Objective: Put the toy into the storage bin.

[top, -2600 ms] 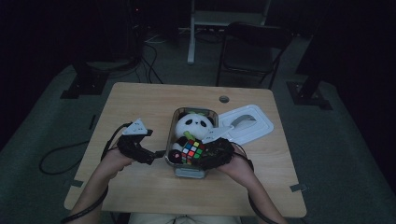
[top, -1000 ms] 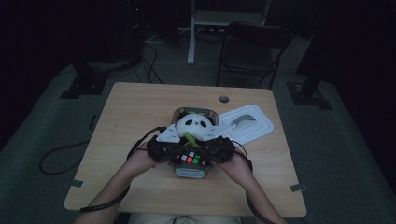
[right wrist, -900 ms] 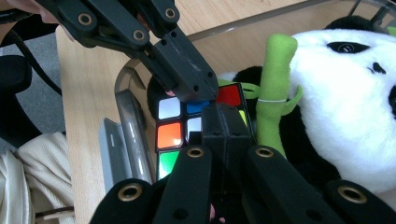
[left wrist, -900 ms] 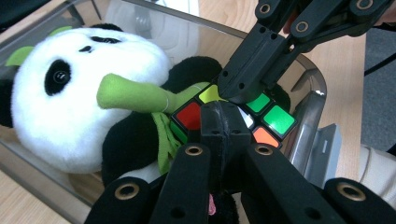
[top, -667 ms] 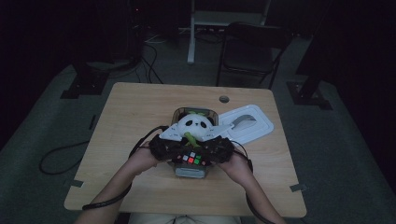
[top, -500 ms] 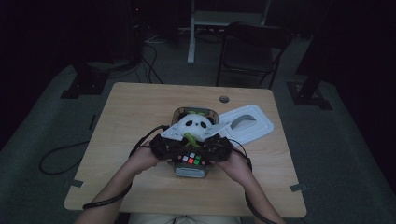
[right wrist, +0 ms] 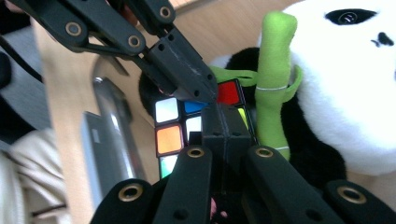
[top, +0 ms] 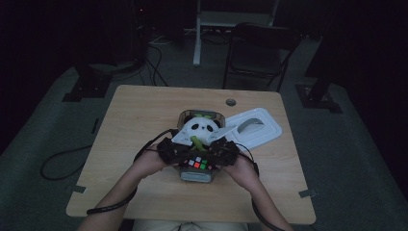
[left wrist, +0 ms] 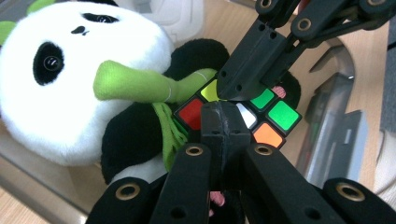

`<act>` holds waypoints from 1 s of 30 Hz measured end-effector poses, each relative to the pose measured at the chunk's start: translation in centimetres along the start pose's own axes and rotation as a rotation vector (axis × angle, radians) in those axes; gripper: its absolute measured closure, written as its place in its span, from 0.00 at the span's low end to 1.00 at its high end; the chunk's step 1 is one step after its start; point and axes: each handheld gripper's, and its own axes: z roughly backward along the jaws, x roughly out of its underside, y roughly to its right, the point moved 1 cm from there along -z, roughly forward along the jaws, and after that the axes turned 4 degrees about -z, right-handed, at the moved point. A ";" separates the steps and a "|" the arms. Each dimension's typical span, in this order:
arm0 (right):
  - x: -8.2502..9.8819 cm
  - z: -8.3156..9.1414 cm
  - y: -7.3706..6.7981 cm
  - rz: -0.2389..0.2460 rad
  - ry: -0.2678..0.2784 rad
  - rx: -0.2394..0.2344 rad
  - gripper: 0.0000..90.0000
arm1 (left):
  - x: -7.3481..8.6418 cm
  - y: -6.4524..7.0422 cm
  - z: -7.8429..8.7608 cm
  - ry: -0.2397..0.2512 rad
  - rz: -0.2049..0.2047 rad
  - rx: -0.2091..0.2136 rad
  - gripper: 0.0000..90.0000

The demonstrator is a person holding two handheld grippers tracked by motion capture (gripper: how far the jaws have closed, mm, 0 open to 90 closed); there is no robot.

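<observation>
From above, your two hands meet over the tin (top: 197, 176) at the near middle of the desk (top: 139, 120): your left tongs (top: 185, 155) and right tongs (top: 213, 153) both point inward at the cube (top: 198, 163), which lies in the tin just in front of the panda (top: 199, 130). A white lid (top: 255, 127) lies on the desk to the right of the tin. In the left gripper view, your left tongs (left wrist: 223, 116) are pressed together with nothing between them, their tip resting against the cube (left wrist: 271, 114) on its top face; the right tongs (left wrist: 240, 86) come down from the upper right, also pressed together, their tip on the same face. The panda (left wrist: 70, 84) lies to the left, its green stick (left wrist: 140, 86) reaching to the cube. In the right gripper view, your right tongs (right wrist: 224, 119) are pressed together on the cube (right wrist: 170, 126), and the left tongs (right wrist: 196, 86) slant in from the upper left, tip beside yours. The panda (right wrist: 350, 79) sits at the right.
</observation>
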 end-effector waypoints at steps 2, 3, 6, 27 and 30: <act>0.0 0.5 -0.3 0.004 0.025 -0.007 1.00 | 0.0 0.1 0.7 0.055 0.011 0.013 1.00; 0.0 0.5 -0.3 0.004 0.025 -0.007 1.00 | 0.0 0.1 0.7 0.055 0.011 0.013 1.00; 0.1 1.3 -0.3 0.006 0.063 -0.009 1.00 | 0.1 0.2 1.5 0.107 0.019 0.035 0.91; 0.4 2.9 -0.7 0.003 0.143 0.106 1.00 | 0.1 0.5 2.9 0.143 0.050 -0.011 0.79; 0.3 2.6 -0.9 0.018 0.125 0.104 1.00 | -0.2 0.6 2.5 0.137 0.041 -0.009 0.82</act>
